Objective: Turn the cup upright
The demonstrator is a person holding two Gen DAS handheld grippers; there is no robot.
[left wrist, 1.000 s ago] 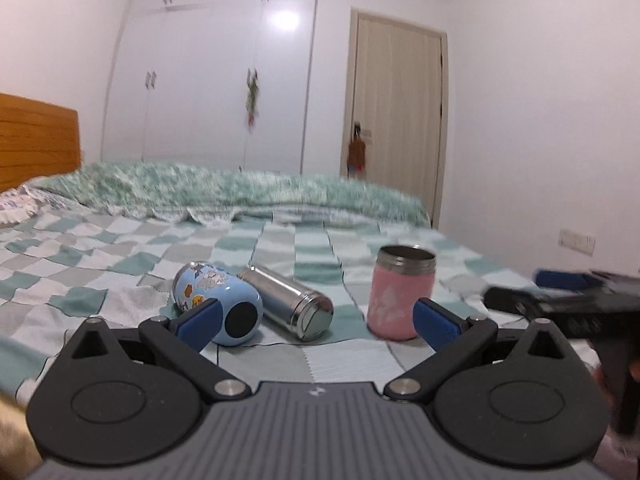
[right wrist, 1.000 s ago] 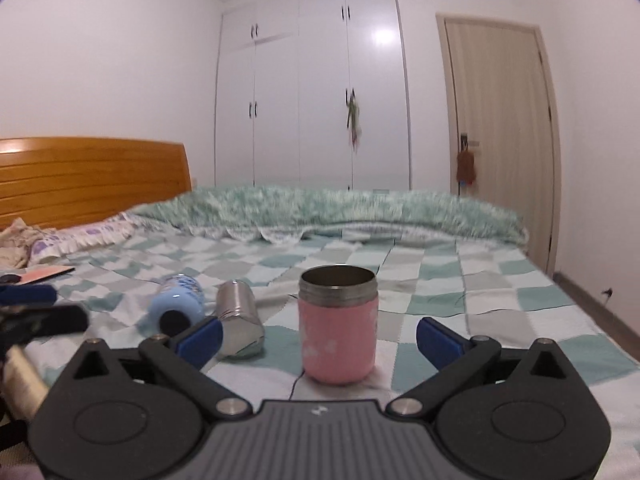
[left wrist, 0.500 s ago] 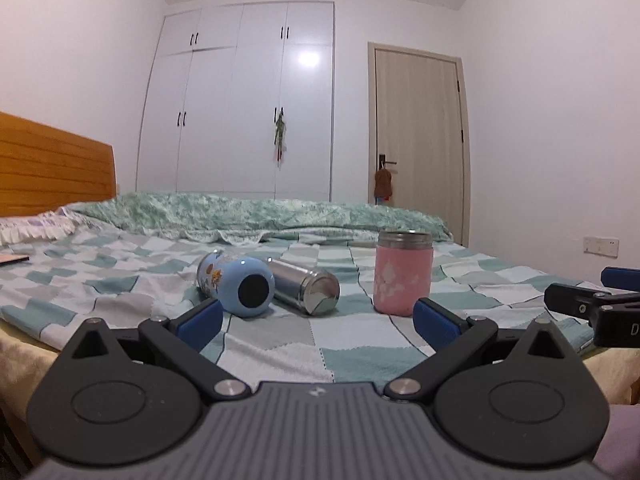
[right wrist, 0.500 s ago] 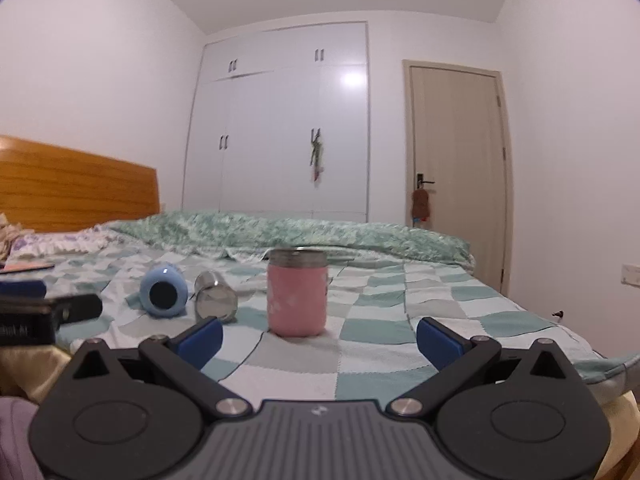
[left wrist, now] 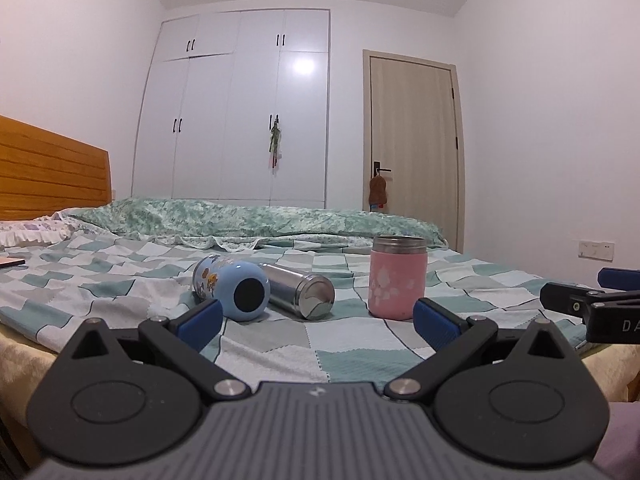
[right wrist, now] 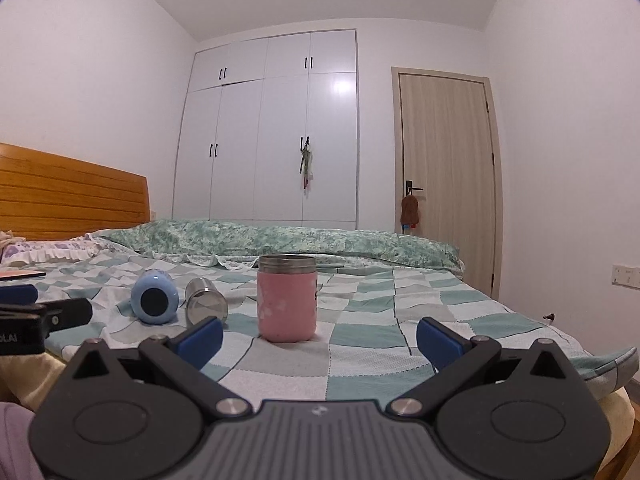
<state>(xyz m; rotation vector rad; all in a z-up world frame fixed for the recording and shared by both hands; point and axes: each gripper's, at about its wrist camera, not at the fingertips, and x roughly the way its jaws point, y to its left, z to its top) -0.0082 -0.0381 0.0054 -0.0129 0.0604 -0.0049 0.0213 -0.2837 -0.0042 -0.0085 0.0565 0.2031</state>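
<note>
Though near bed edge (right wrist: 600, 364), pink cup (right wrist: 286, 304) upright

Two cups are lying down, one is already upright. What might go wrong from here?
1. The blue cup and steel cup lie close together; open left tongs reaching for one may roll the other.
2. The bedspread is soft, so a righted cup may tip.
3. The pink cup could be knocked over.
</note>
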